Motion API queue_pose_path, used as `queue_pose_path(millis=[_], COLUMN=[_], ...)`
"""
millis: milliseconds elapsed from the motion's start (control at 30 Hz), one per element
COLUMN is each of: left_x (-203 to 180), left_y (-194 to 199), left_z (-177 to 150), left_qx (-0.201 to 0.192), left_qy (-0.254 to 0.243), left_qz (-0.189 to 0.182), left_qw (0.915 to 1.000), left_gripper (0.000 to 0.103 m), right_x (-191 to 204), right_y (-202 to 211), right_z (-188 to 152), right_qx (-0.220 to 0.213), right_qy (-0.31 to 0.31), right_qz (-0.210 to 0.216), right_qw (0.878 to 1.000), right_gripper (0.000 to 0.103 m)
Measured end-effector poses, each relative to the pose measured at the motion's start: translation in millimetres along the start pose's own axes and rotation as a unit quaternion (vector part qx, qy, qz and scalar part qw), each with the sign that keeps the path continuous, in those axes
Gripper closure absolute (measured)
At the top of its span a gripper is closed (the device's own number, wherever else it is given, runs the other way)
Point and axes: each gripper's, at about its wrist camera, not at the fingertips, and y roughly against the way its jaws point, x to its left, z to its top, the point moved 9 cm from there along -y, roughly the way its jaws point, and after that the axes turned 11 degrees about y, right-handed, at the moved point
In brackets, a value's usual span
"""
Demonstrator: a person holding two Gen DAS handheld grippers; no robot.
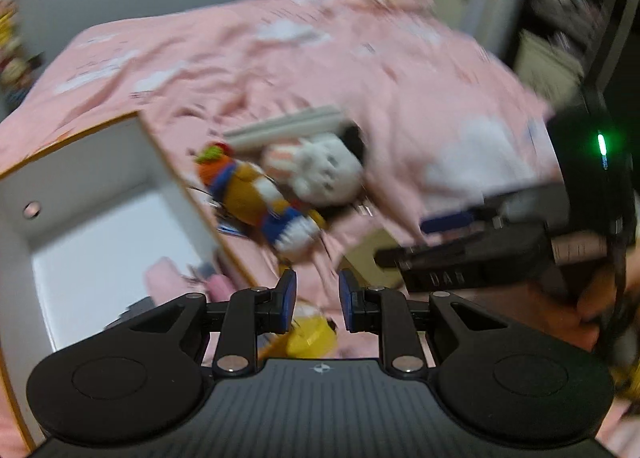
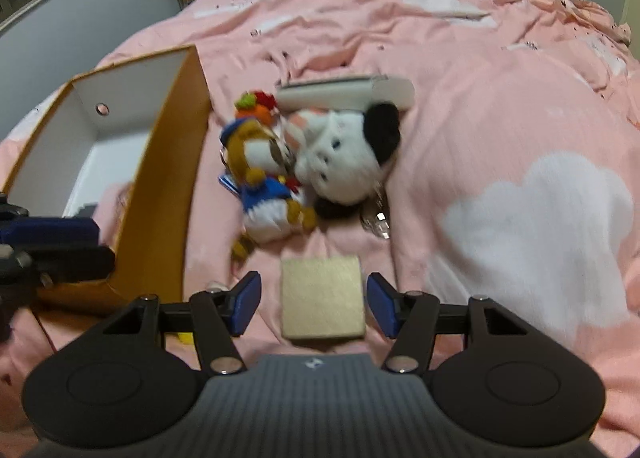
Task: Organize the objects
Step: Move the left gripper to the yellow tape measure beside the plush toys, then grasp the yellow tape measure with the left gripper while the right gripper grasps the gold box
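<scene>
In the right wrist view, the right gripper is standing wide open, its blue pads flanking a small tan box without visibly pressing it; the box is lying on the pink bed cover between the pads. At about 11 o'clock from the box, a blue-and-orange plush is lying against a white-and-black plush, and a white case is resting just beyond them at 12 o'clock. At 10 o'clock, an orange cardboard box with a white interior is sitting open on the bed. In the left wrist view, the left gripper is hovering nearly closed with nothing between its pads, beside that box's wall, with something yellow lying blurred beneath it.
</scene>
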Motion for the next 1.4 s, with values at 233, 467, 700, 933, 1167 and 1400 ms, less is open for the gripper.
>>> queue_pose_path(millis=[233, 467, 700, 933, 1167, 1400], left_x=[-26.3, -25.1, -24.4, -23.5, -20.3, -9.8], left_y=[-36.8, -71.5, -102.1, -121.0, -126.8, -125.9], left_z=[-31.4, -47.7, -58.1, -69.2, -77.4, -81.0], left_qx=[0.093, 0.194, 0.269, 0.303, 0.294, 0.291], left_qy=[-0.142, -0.257, -0.314, -0.345, -0.348, -0.331], left_qz=[0.016, 0.033, 0.051, 0.063, 0.071, 0.058], left_qw=[0.9854, 0.9461, 0.9091, 0.8860, 0.8875, 0.8958], left_gripper=[0.078, 0.078, 0.078, 0.075, 0.069, 0.058], right_x=[-14.4, -19.6, -24.2, -25.3, -26.6, -27.1], right_y=[-13.2, -21.3, -26.4, -28.6, -31.4, -31.2], right_z=[-15.3, -20.9, -22.2, -21.9, -23.7, -23.0], right_qx=[0.025, 0.027, 0.026, 0.023, 0.028, 0.027], right_qy=[-0.041, -0.075, -0.104, -0.121, -0.127, -0.130], right_qz=[0.018, 0.056, 0.090, 0.110, 0.112, 0.116], right_qw=[0.999, 0.995, 0.990, 0.986, 0.985, 0.984], right_gripper=[0.042, 0.042, 0.041, 0.041, 0.040, 0.040])
